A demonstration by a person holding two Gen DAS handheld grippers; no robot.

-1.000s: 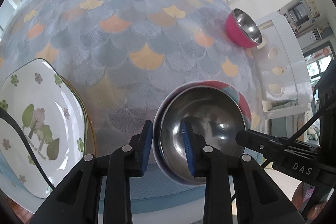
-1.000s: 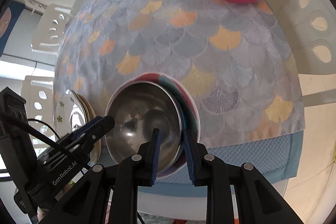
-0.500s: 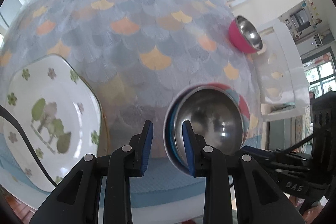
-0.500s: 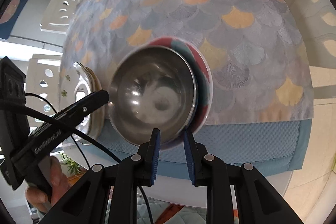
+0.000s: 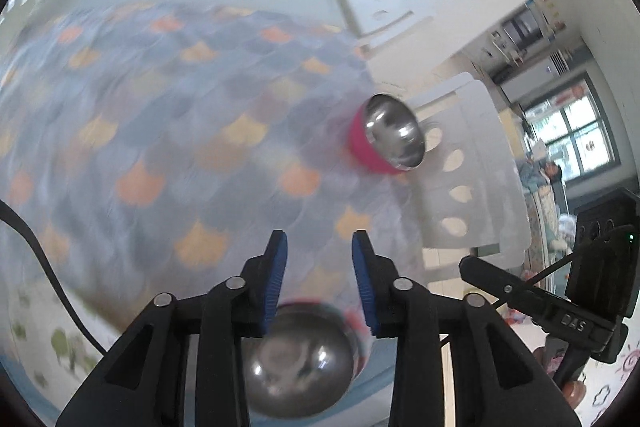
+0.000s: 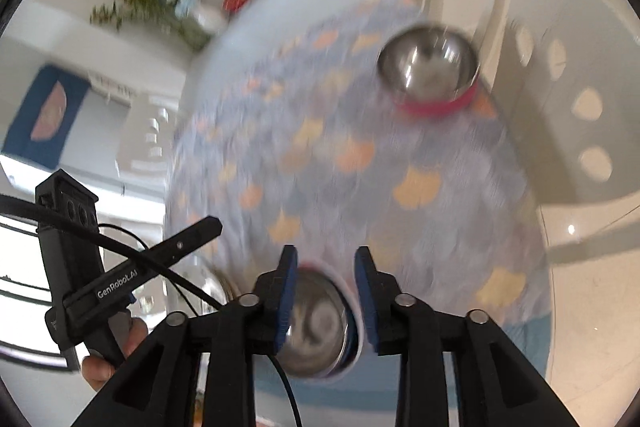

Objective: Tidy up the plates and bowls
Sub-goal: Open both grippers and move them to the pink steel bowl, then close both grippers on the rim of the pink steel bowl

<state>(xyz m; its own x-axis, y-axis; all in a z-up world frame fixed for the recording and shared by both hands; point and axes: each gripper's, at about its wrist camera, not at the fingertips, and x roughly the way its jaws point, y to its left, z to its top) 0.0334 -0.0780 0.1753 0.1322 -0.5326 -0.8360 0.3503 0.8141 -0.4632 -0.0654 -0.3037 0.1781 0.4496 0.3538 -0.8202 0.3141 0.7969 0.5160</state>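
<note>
A steel bowl (image 5: 298, 359) sits on a colourful plate near the table's front edge, below and between my left gripper's fingers; it also shows in the right wrist view (image 6: 316, 327). My left gripper (image 5: 319, 277) is open and empty, raised above it. My right gripper (image 6: 325, 293) is open and empty, also above the bowl. A pink bowl with a steel inside (image 5: 390, 141) stands at the table's far right edge; it shows in the right wrist view (image 6: 432, 71) too. A white plate with green tree print (image 5: 44, 339) lies at the front left, blurred.
The table has a scale-patterned cloth (image 5: 180, 131) over a blue mat. White plastic chairs (image 5: 476, 163) stand at the right and far side. A vase with flowers (image 6: 188, 7) is on the far end. The views are motion-blurred.
Both grippers have lifted and tilted up away from the steel bowl, which now lies low in both views. The pink bowl appears nearer the centre. Both grippers stay open and empty.
</note>
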